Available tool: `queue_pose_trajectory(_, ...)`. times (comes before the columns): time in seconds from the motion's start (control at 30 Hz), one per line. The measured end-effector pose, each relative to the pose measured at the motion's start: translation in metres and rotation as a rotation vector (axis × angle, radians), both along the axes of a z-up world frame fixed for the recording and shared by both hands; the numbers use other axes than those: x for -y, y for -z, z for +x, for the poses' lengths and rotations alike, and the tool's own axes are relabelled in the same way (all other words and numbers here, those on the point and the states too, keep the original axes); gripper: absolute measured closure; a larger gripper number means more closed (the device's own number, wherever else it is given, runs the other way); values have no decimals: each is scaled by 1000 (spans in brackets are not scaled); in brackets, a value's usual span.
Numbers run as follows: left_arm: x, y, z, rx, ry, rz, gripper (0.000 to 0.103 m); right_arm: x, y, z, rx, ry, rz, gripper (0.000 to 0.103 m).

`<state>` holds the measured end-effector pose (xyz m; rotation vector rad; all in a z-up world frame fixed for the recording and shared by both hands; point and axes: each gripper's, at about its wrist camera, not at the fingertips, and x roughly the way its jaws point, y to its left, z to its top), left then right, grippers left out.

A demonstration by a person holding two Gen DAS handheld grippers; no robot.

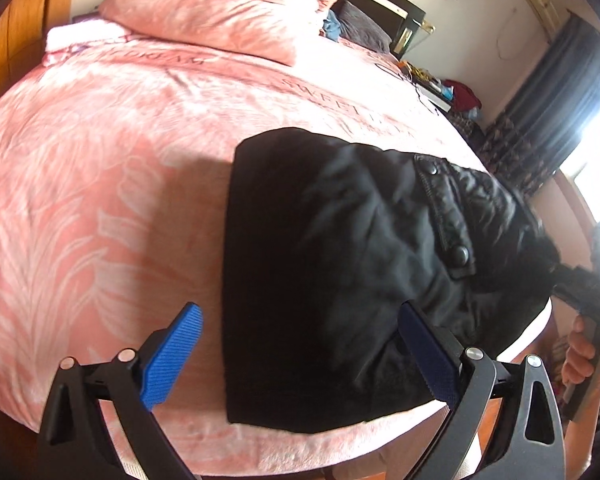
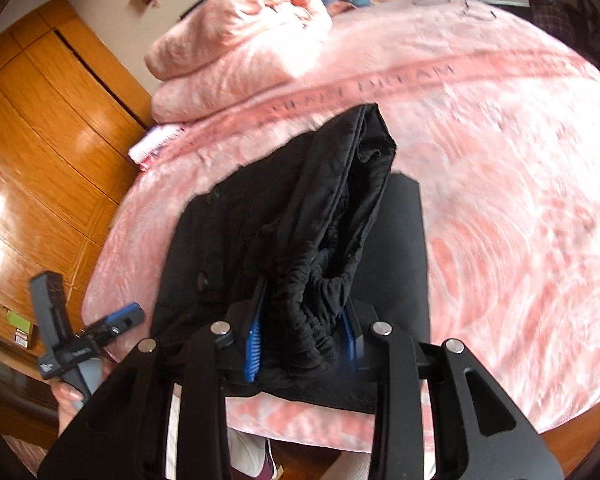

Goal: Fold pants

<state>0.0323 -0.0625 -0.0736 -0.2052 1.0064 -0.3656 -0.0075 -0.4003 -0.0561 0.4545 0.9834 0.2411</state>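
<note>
Black pants (image 1: 340, 260) lie folded on the pink bedspread (image 1: 100, 200) near the bed's front edge, a snap-button pocket flap facing up. My left gripper (image 1: 300, 344) is open and empty, its blue pads straddling the pants' near left edge just above them. My right gripper (image 2: 304, 344) is shut on the pants' gathered elastic waistband (image 2: 308, 304) and holds that end lifted above the rest of the pants (image 2: 220, 232). The left gripper also shows at the lower left of the right wrist view (image 2: 120, 320). The right gripper shows at the right edge of the left wrist view (image 1: 572, 284).
A folded pink quilt (image 2: 240, 48) sits at the head of the bed. A wooden wardrobe (image 2: 40, 140) stands beside the bed. Clothes and clutter (image 1: 460, 96) lie at the far side. The bed's front edge (image 2: 300, 428) is close below the grippers.
</note>
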Motion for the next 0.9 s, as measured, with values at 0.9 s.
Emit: queue_pose_trajectory(0.9, 34, -2, 27, 1, 64, 91, 4, 43, 24, 85, -48, 27, 34, 65)
